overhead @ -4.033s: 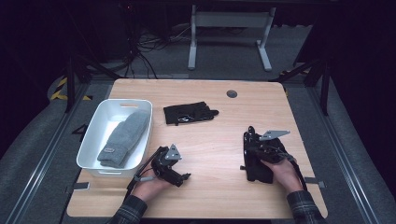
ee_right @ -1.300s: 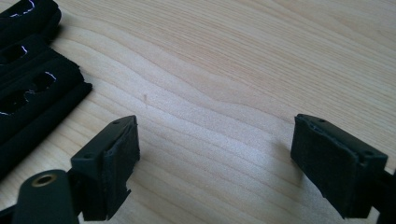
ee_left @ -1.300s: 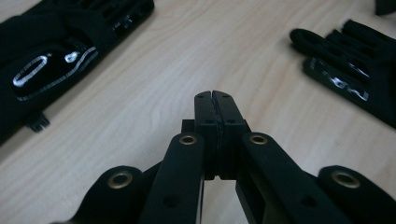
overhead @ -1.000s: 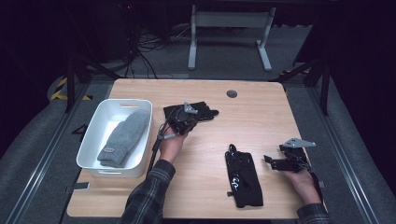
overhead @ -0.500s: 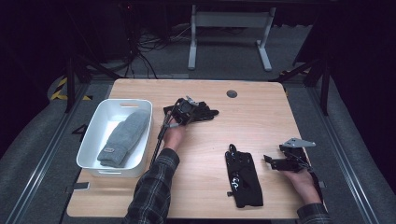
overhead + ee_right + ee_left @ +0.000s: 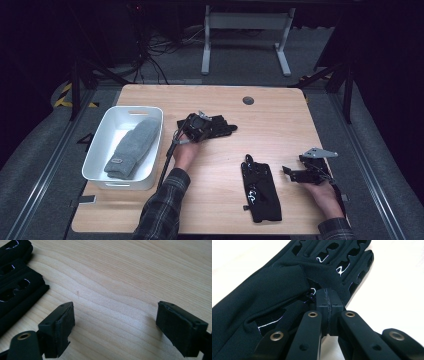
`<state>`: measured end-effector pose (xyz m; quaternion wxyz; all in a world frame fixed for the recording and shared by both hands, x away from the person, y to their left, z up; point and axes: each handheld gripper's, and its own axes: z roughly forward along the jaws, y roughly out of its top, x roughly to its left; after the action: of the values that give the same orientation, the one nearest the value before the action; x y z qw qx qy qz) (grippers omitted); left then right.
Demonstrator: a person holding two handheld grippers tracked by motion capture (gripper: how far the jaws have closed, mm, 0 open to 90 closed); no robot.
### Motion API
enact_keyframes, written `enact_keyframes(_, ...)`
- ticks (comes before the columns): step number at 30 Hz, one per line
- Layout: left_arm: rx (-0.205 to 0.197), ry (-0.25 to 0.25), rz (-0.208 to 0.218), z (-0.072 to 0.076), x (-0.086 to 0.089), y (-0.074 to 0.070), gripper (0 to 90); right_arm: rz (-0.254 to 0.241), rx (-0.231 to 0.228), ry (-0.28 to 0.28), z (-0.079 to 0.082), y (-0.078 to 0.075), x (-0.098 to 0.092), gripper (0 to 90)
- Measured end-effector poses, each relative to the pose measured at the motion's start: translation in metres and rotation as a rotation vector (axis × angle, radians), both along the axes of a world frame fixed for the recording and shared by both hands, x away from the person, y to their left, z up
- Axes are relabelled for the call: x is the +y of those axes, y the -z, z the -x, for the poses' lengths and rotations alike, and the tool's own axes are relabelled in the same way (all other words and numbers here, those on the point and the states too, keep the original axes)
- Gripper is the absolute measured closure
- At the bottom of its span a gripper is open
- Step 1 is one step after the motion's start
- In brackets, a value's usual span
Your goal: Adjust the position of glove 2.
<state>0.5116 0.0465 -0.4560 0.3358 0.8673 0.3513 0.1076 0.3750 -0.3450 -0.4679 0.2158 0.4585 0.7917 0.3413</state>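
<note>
Two black gloves lie on the wooden table. The far glove lies mid-table, and my left gripper rests on its left end. In the left gripper view, the jaws are pressed together on a fold of that glove, so the left gripper is shut on it. The near glove lies flat toward the front edge. My right gripper sits just to its right, open and apart from it. Bare wood shows between the jaws of the right gripper, with the near glove's fingers at the left.
A white bin stands at the table's left with a grey knitted mitten inside. A round grommet sits near the table's far edge. Dark floor with cables and a desk frame lies beyond the table.
The left gripper went from the table's front to the far glove and closed on it. The right gripper left the near glove flat on the table and moved off to its right.
</note>
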Motion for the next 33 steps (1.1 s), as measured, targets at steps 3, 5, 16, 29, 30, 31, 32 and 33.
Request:
enact_keyframes(3, 0.006, 0.026, 0.019, 0.012, -0.004, 0.001, 90.0, 0.0, 0.0, 0.0, 0.0, 0.0, 0.0, 15.8)
enact_keyframes(5, 0.012, 0.041, 0.025, 0.021, -0.007, 0.001, 90.0, 0.0, 0.0, 0.0, 0.0, 0.0, 0.0, 15.8)
enact_keyframes(16, 0.018, 0.089, 0.063, 0.061, -0.023, 0.004, 90.0, 0.0, -0.001, 0.001, 0.0, 0.0, 0.0, 15.8)
enact_keyframes(29, -0.026, 0.096, 0.068, 0.062, -0.022, -0.016, 90.0, 0.0, 0.0, 0.0, 0.0, 0.0, 0.0, 15.8)
enact_keyframes(30, -0.028, 0.09, 0.062, 0.06, -0.02, -0.018, 90.0, 0.001, 0.0, 0.0, 0.0, 0.0, 0.0, 15.7)
enact_keyframes(31, -0.039, 0.082, 0.063, 0.056, -0.018, -0.02, 90.0, 0.0, 0.0, 0.0, 0.0, 0.0, 0.0, 15.8)
enact_keyframes(32, -0.04, 0.076, 0.056, 0.051, -0.016, -0.022, 90.0, 0.0, 0.0, 0.0, 0.0, 0.0, 0.0, 15.7)
enact_keyframes(33, -0.037, 0.068, 0.053, 0.047, -0.014, -0.022, 90.0, 0.0, 0.0, 0.0, 0.0, 0.0, 0.0, 15.7)
